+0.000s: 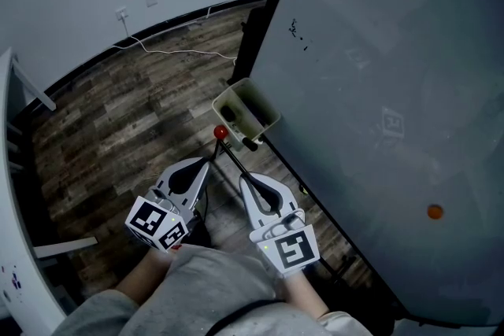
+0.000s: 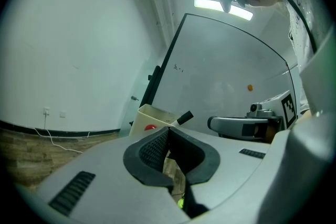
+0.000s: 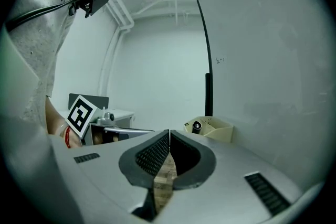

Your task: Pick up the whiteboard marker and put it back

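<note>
A beige marker holder (image 1: 264, 108) hangs at the lower corner of the whiteboard (image 1: 378, 75). A black whiteboard marker (image 1: 250, 144) sticks out of it, beside a red-capped one (image 1: 221, 132). In the left gripper view the black marker end (image 2: 185, 117) pokes over the holder (image 2: 144, 115). The right gripper view shows the holder (image 3: 223, 132) with a marker end (image 3: 197, 125) inside. My left gripper (image 1: 216, 149) is shut with nothing in it, just short of the holder. My right gripper (image 1: 228, 150) is also shut and empty, beside the left one, its tip near the red cap.
An orange magnet (image 1: 434, 211) sits on the board at the right. A white cable (image 1: 181, 53) runs across the wooden floor (image 1: 118, 130) from a wall socket (image 1: 122, 13). White furniture (image 1: 12, 193) stands at the left edge.
</note>
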Demonstrator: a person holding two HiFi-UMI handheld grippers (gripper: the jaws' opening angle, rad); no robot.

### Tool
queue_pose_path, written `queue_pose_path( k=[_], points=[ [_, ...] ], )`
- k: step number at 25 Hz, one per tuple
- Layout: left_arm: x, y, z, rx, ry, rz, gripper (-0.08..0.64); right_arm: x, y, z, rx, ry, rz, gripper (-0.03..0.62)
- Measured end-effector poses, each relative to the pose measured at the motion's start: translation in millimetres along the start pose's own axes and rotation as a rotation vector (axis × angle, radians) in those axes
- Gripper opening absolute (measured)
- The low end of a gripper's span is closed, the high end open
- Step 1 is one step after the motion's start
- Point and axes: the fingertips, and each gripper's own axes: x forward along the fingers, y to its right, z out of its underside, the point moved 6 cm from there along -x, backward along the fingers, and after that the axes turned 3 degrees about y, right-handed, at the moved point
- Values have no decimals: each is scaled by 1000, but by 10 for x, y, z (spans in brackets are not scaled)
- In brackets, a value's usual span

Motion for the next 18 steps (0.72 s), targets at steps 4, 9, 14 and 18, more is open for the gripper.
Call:
queue_pose_path(
  k=[4,9,14,18],
  points=[
    [-71,9,-2,3,4,-5,15,-7,-58,10,-7,-6,-5,20],
    [-174,39,2,4,9,-13,15,-50,-119,3,-11,-4,6,20],
    [-244,95,59,4,13,-2,15,-96,-137,56,-7,-14,15,20],
    [-293,158,44,2,11,0,15,-123,-164,81,-14,-23,18,20]
  ],
)
